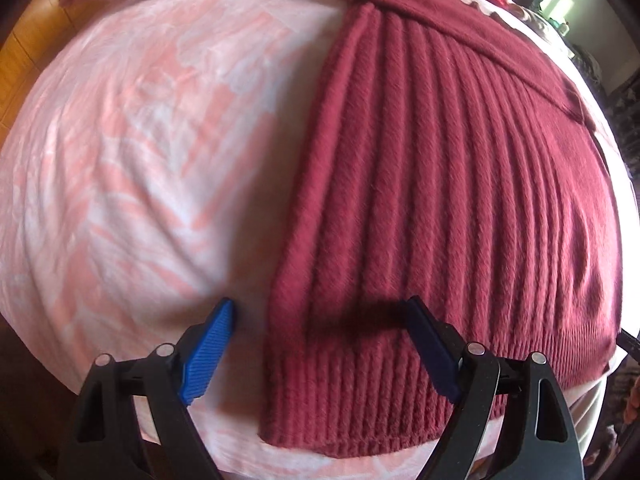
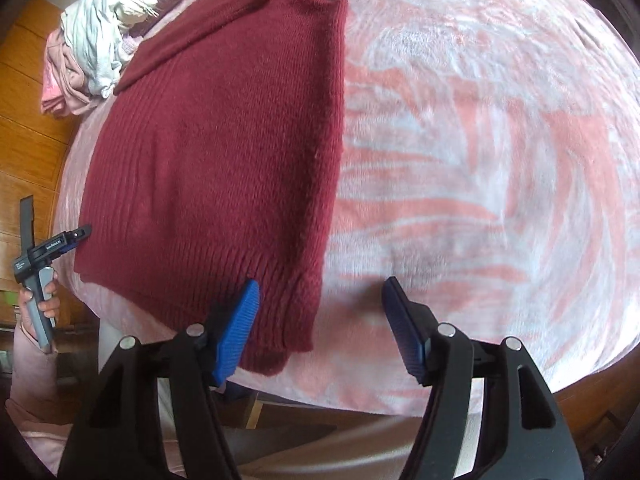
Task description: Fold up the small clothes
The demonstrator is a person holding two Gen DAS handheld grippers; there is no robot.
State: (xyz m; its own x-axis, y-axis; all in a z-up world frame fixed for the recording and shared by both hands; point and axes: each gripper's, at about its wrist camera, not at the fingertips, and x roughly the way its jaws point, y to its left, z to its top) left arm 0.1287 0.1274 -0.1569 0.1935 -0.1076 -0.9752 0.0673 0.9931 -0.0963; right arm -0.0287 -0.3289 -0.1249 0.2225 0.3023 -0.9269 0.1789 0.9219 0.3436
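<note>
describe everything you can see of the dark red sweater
The dark red sweater is a fuzzy ribbed knit with a tighter ribbed hem along its near edge. It lies flat on the pink and white blanket, its sides folded in to straight edges and a sleeve folded across the top. The hem reaches the blanket's near edge. Both grippers hang open over the hem corners; no fingers grip it. A pile of pale clothes sits beyond it.
</note>
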